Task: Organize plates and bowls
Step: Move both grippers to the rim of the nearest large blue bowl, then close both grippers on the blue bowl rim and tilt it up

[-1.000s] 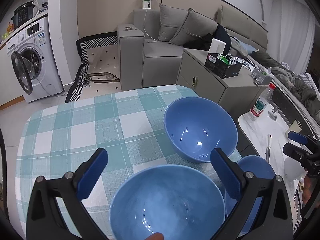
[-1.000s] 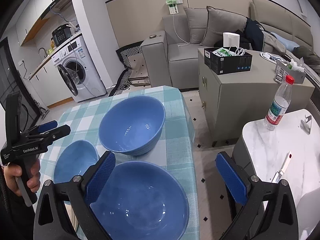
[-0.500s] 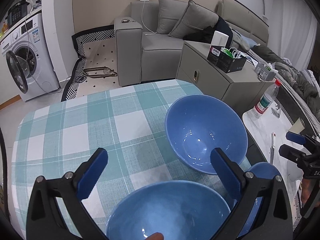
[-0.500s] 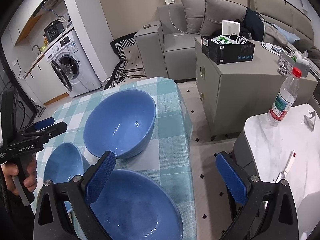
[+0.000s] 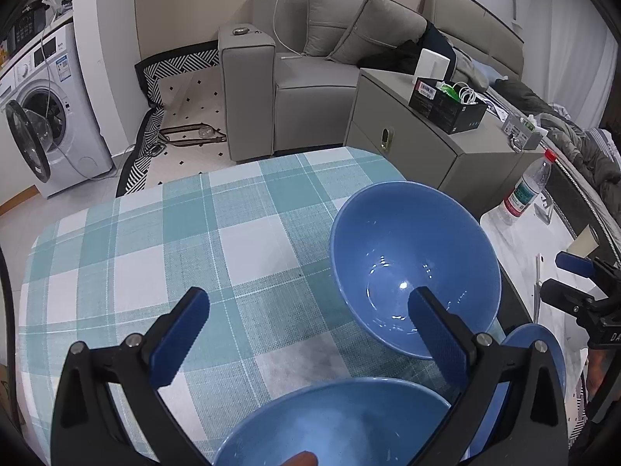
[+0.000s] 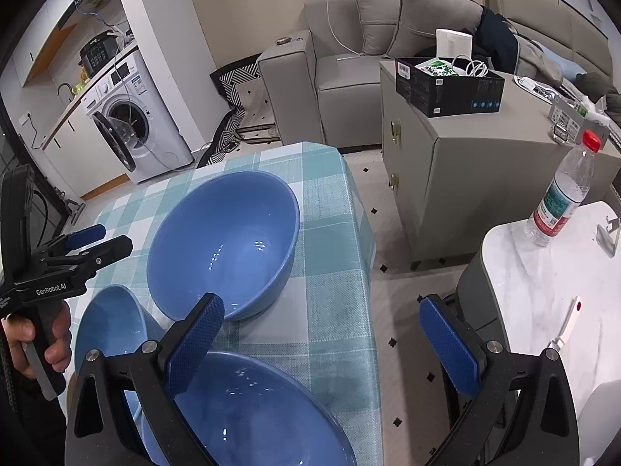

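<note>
Closest to the left gripper, a glossy blue ceramic bowl is sitting under its spread, empty blue-padded fingers, its rim reaching up between the two black arms at the bottom of the left wrist view. In the right wrist view this same bowl is lying below the hand that is gripping the left tool's handle.

Just ahead of the left gripper's right finger, a larger, deeper blue bowl is standing upright on the teal-and-white checked tablecloth, near the table's right edge; the finger's tip is overlapping its inner wall in the picture, though I cannot tell whether they are touching. Beyond the left finger only bare cloth is lying.

The right gripper is also hanging wide open and holding nothing. A third wide blue bowl is lying directly beneath its left finger, at the near corner of the table, while its right finger is hovering past the table edge, over the tiled floor. The deeper bowl is resting just ahead of that left finger, close to the third bowl but apart from it.

Farther to the right of the right gripper, a clear plastic water bottle with a red cap is standing on a white marble-topped side table. Beyond the table, a grey fabric sofa and a white front-loading washing machine with its door open are standing well back.
</note>
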`<state>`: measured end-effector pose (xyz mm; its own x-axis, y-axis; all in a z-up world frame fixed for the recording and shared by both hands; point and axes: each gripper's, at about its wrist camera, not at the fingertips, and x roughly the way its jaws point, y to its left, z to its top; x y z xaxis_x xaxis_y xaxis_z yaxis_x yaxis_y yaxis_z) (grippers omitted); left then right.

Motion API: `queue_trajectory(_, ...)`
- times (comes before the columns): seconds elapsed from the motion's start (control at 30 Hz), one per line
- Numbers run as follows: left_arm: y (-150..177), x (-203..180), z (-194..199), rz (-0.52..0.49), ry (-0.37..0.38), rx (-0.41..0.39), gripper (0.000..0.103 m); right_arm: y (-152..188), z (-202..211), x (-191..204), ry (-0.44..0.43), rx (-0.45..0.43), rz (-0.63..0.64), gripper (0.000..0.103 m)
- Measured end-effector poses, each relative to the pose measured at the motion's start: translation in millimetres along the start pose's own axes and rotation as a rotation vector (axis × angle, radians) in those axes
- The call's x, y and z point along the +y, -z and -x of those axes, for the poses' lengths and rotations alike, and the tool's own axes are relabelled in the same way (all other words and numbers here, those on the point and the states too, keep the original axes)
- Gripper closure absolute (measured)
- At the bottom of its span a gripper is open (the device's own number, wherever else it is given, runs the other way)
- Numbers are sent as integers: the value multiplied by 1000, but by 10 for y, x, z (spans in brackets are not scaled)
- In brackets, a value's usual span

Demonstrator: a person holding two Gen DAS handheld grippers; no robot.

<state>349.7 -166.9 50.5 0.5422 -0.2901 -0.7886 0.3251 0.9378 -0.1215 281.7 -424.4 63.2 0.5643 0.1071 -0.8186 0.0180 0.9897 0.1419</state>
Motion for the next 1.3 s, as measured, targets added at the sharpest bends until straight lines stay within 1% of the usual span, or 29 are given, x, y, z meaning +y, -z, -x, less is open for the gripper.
queue_trajectory(0.13,-16,19,-46,-3,-9,8,0,-34,-71,7,-9,8,-2,1)
queue_trajectory(0.27,-24,42,-92,7,-1,13,0,-54,-95,21,-9,7,-1,1)
queue_trajectory(0.43,-11,38,-214,-2,-7,31,0,-69,-200,49,-5,31,-6,1)
queue_trajectory(0.63,2,33,-347,5,7,64,1,-59,-405,96,-24,79,-8,1)
queue_trajectory(0.73,13,24,-369,-5,14,67,4,-75,-482,124,-32,92,-1,5)
queue_trajectory(0.77,15,24,-380,-7,21,71,7,-77,-500,125,-33,97,-1,9)
queue_trajectory(0.8,12,22,-395,-9,31,78,14,-79,-524,133,-34,103,1,14)
queue_trajectory(0.83,10,19,-411,-10,40,89,19,-79,-540,143,-36,107,5,17)
queue_trajectory(0.9,13,12,-436,-11,54,99,23,-76,-590,176,-42,119,18,24)
queue_trajectory(0.97,18,6,-459,-13,64,105,24,-74,-627,198,-57,126,23,30)
queue_trajectory(1.03,25,-9,-487,-19,78,117,38,-76,-654,217,-58,131,30,31)
queue_trajectory(1.07,26,-20,-503,-21,86,125,40,-79,-664,225,-58,134,33,32)
queue_trajectory(1.13,30,-43,-512,-22,108,124,49,-84,-672,250,-66,137,39,37)
queue_trajectory(1.2,27,-65,-514,-26,116,124,54,-88,-672,282,-72,135,51,43)
queue_trajectory(1.23,24,-75,-513,-27,120,124,58,-87,-675,291,-73,135,54,44)
queue_trajectory(1.27,22,-86,-509,-28,128,124,61,-86,-676,306,-80,135,58,49)
queue_trajectory(1.3,18,-99,-507,-30,137,126,66,-84,-676,317,-85,135,62,53)
